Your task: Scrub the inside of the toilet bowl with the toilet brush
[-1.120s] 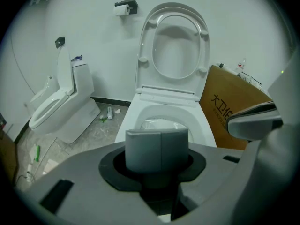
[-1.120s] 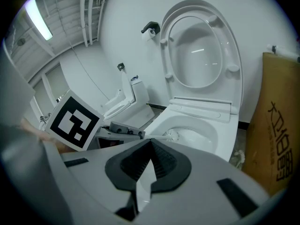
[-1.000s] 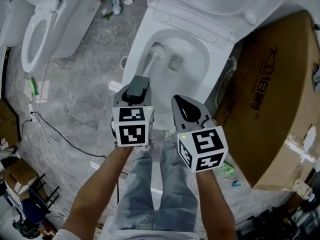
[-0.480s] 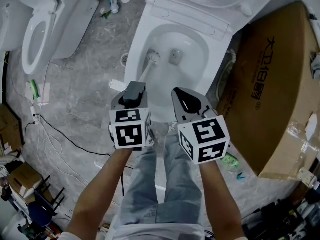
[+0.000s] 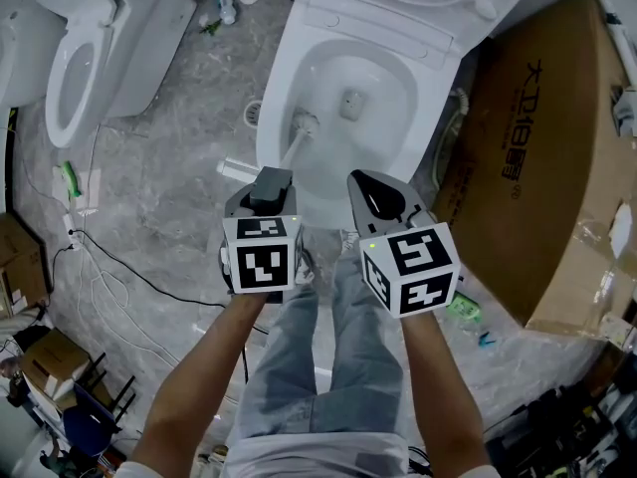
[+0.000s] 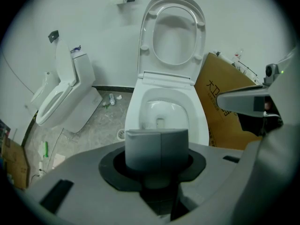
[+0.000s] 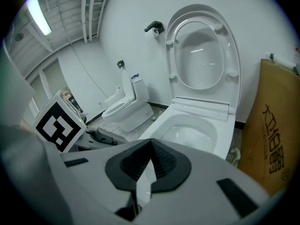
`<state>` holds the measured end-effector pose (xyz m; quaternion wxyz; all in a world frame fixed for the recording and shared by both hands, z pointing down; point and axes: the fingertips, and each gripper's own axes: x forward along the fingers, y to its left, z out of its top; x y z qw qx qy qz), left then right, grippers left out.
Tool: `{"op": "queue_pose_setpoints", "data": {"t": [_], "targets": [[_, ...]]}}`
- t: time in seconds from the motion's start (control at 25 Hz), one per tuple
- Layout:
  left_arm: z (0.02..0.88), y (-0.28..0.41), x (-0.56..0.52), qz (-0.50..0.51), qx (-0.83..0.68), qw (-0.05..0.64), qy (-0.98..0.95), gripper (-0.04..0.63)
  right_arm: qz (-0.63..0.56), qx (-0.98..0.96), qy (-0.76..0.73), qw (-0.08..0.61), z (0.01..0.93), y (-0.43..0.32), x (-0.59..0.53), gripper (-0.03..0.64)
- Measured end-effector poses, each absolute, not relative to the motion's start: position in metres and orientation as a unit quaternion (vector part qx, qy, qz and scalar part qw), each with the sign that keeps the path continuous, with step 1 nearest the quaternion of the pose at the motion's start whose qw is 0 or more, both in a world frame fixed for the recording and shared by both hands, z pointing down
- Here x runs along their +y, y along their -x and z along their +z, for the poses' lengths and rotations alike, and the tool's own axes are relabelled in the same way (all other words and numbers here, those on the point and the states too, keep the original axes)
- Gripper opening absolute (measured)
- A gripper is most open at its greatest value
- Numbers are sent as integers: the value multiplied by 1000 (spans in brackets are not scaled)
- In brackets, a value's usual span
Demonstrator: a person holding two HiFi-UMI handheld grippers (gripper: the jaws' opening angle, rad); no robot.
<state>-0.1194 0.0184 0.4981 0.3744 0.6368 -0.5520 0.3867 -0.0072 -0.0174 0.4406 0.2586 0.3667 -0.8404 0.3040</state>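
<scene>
Since the white ceramic toilet (image 5: 328, 23) stands with seat (image 6: 143, 36) raised, the grey-handled white toilet brush (image 5: 302, 125) leans on its bowl's left inner wall, handle end clamped in the left gripper (image 5: 269, 182). Good scrubbing probably means firm pressure circling below the rim toward the drain (image 5: 350, 103), while the right gripper (image 5: 378, 195), pinched together on nothing, hangs over the toilet's front edge.

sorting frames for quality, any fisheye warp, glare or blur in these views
Head view: sharp and evenly lit, faint sheen in the toilet bowl. Left gripper view: strong fisheye with black corners, the close brush handle slightly soft. Right gripper view: same warp, a ceiling light blown out at upper left.
</scene>
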Motion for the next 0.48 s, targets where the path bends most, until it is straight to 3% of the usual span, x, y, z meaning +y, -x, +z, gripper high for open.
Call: {"op": "queue_pose_setpoints", "data": {"t": [0.48], "targets": [[487, 121, 66, 415, -515, 391, -640, 156, 303, -831, -382, 265, 423, 7, 10, -2]]}}
